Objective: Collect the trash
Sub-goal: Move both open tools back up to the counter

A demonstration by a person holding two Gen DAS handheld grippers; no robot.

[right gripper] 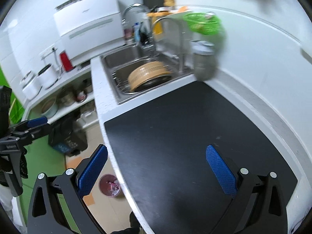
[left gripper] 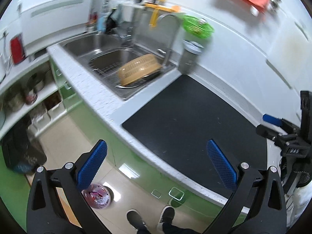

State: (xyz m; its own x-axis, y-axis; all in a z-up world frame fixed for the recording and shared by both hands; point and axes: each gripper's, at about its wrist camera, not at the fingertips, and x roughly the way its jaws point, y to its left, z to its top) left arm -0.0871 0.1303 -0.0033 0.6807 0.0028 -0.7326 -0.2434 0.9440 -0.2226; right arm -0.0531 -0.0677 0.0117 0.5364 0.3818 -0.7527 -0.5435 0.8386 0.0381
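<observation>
A small purple trash bin point(left gripper: 97, 196) holding crumpled scraps stands on the floor below the counter edge; the right wrist view shows the same bin point(right gripper: 109, 185). My left gripper point(left gripper: 157, 156) is open with nothing between its blue pads, hovering over the counter's front edge. My right gripper point(right gripper: 157, 160) is also open and empty, above the black mat point(right gripper: 195, 136). The mat point(left gripper: 185, 120) is bare in both views. The right gripper point(left gripper: 273, 124) shows at the far right of the left wrist view, and the left gripper point(right gripper: 29, 126) shows at the left edge of the right one.
A steel sink point(left gripper: 109, 58) holds an upturned yellow basket point(left gripper: 139, 68). A grey lidded cup point(left gripper: 190, 56) stands by the tap. Green bowl point(left gripper: 198, 26) hangs on the wall. Shelves with pots point(left gripper: 23, 95) sit at left. A person's shoes point(left gripper: 152, 218) stand below.
</observation>
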